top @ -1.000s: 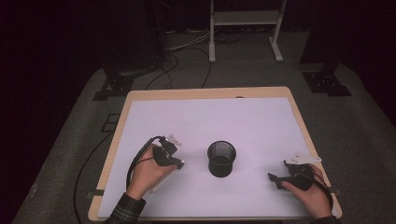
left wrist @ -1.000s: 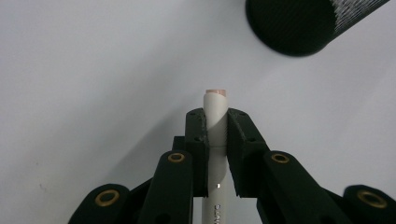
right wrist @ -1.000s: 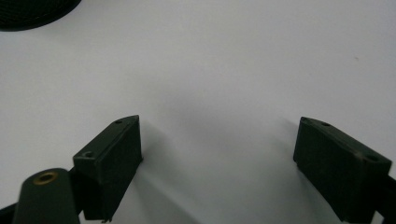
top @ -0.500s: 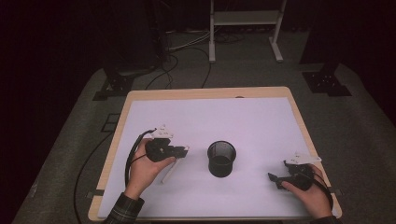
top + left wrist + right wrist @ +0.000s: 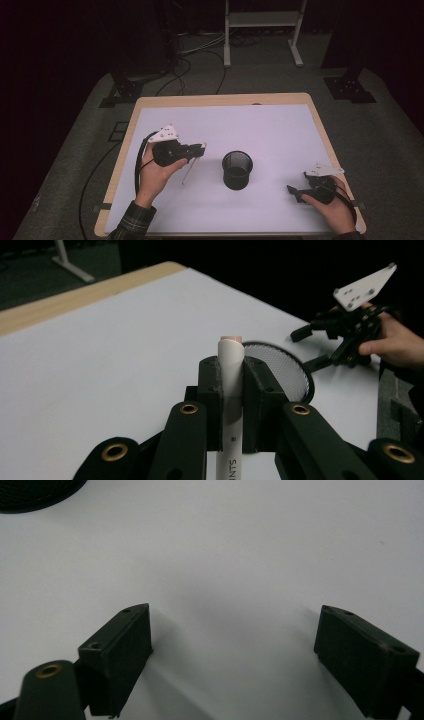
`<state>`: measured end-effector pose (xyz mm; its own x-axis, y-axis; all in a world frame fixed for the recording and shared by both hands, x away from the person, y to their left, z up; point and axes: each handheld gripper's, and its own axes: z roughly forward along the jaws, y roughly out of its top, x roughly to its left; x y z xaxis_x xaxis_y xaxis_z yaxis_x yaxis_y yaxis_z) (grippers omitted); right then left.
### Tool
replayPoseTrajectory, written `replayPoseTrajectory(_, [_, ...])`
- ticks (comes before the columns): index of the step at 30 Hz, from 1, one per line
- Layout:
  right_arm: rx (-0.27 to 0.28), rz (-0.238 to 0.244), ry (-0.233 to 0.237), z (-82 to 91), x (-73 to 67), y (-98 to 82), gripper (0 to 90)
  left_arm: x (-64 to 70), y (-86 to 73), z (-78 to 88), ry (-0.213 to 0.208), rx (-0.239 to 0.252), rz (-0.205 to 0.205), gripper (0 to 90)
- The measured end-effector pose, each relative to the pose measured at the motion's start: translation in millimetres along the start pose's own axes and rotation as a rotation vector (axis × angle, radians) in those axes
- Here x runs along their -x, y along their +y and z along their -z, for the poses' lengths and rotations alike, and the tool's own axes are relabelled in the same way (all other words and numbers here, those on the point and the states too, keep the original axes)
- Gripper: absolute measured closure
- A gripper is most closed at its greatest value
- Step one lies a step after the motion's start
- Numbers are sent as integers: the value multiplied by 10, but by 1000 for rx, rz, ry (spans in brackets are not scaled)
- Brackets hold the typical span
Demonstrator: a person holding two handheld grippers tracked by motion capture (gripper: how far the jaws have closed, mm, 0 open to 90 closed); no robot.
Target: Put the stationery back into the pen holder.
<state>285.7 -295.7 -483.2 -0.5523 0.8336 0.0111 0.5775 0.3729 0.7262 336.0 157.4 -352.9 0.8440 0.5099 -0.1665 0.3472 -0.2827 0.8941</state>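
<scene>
Pen [image 5: 231, 390] pinched upright-ish in left gripper [image 5: 199, 148], lifted just left of mesh cup [image 5: 237, 170]. Right gripper [image 5: 296, 191] idle, jaws spread, on table [image 5: 260, 120]. Likely step: carry to cup; next, tip pen over rim.

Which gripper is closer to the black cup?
Left. The left gripper, clamping a white pen, is just left of the black mesh cup; the right gripper sits farther off, right of it.

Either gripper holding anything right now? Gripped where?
Left gripper is shut on a white pen, clamped a little below its upper end. Right gripper is open, holding nothing.
</scene>
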Motion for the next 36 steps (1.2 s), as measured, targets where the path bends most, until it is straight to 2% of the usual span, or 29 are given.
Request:
replayPoseTrajectory(9, [-1, -1, 0, 1, -1, 0, 141, 40, 173, -86, -37, 60, -35, 788])
replayPoseTrajectory(15, [1, -2, 0, 0, -2, -1, 141, 113, 339, -222, -65, 88, -69, 788])
replayPoseTrajectory(19, [3, 3, -1, -2, 2, -1, 141, 152, 416, -303, -83, 101, -77, 788])
replayPoseTrajectory(22, [2, -2, 0, -1, -2, -1, 141, 193, 506, -420, -102, 113, -98, 788])
replayPoseTrajectory(31, [2, -1, 0, -1, -1, -1, 141, 281, 664, -632, -141, 155, -110, 788])
replayPoseTrajectory(36, [3, -1, -1, -1, -1, -2, 141, 307, 687, -712, -149, 169, -119, 788])
